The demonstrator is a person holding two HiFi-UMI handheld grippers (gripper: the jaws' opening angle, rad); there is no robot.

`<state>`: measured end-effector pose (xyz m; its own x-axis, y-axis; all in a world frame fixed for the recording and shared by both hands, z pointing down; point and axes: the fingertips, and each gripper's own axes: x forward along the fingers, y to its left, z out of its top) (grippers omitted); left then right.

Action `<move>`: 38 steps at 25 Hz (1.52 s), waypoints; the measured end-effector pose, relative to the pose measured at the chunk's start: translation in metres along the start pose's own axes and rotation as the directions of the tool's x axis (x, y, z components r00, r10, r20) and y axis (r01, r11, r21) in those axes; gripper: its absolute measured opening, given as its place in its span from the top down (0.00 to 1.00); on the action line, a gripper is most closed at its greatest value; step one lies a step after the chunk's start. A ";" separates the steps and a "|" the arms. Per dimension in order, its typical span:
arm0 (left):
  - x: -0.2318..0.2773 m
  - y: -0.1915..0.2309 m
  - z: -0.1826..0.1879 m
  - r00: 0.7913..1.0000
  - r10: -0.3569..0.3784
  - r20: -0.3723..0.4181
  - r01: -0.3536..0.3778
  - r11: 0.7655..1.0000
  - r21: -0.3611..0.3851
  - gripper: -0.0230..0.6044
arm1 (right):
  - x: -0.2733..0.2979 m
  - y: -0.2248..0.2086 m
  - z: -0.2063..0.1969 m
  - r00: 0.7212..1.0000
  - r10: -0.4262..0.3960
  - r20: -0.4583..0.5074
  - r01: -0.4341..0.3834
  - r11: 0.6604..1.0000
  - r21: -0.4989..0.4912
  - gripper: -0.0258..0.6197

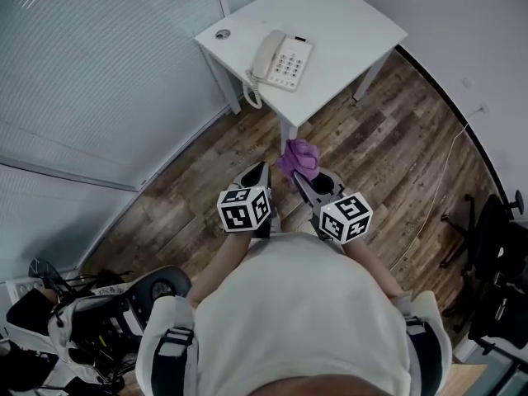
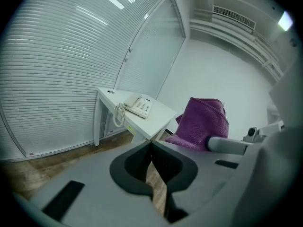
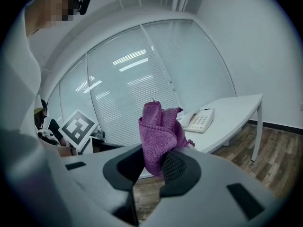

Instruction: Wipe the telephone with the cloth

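Right gripper (image 3: 158, 163): jaws clamped on the purple cloth (image 3: 159, 126), which stands in a bunch above the pads.
Left gripper (image 2: 151, 144): jaws pressed together with nothing between them; wood floor (image 2: 158, 188) shows through the slit lower down.
Cloth seen from the left gripper view: just to the right, past the jaws.
Head view, grippers: both are held side by side near the person's white top (image 1: 305, 312), and the cloth is only a purple bunch at the right gripper's tip, the grip itself hidden.
Telephone (image 1: 282, 58): flat on the white table (image 1: 346, 23), handset on its cradle, well apart from both grippers and the cloth.
Cord (image 1: 252, 89): coiled, hanging over the table's near edge.
Only the head view shows: a round hole (image 1: 223, 34) in the tabletop's corner.
Only the right gripper view shows: the left gripper's marker cube (image 3: 78, 126) from the side, at left.
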<state>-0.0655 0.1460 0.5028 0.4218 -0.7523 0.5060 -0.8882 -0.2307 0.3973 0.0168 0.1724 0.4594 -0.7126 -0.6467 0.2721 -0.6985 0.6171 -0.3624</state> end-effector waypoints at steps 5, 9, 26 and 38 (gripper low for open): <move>0.019 0.021 0.020 1.000 -0.005 -0.012 0.004 1.000 -0.013 0.93 | 0.031 -0.011 0.012 1.000 -0.007 -0.013 0.007 1.000 0.002 0.82; 0.037 0.035 0.039 1.000 -0.016 -0.014 0.016 1.000 -0.022 0.93 | 0.052 -0.022 0.023 1.000 -0.024 -0.019 0.024 1.000 -0.004 0.82; 0.111 0.084 0.117 0.994 -0.100 -0.035 0.101 0.995 0.027 0.93 | 0.136 -0.067 0.075 0.991 -0.126 0.036 0.126 0.992 0.002 0.82; 0.150 0.110 0.144 0.984 -0.164 -0.075 0.168 0.985 0.040 0.93 | 0.181 -0.094 0.093 0.975 -0.213 0.061 0.211 0.977 0.045 0.82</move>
<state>-0.1257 -0.0808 0.5124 0.5744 -0.6557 0.4900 -0.8115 -0.3779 0.4457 -0.0402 -0.0446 0.4602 -0.5420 -0.7893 0.2884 -0.8291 0.4463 -0.3367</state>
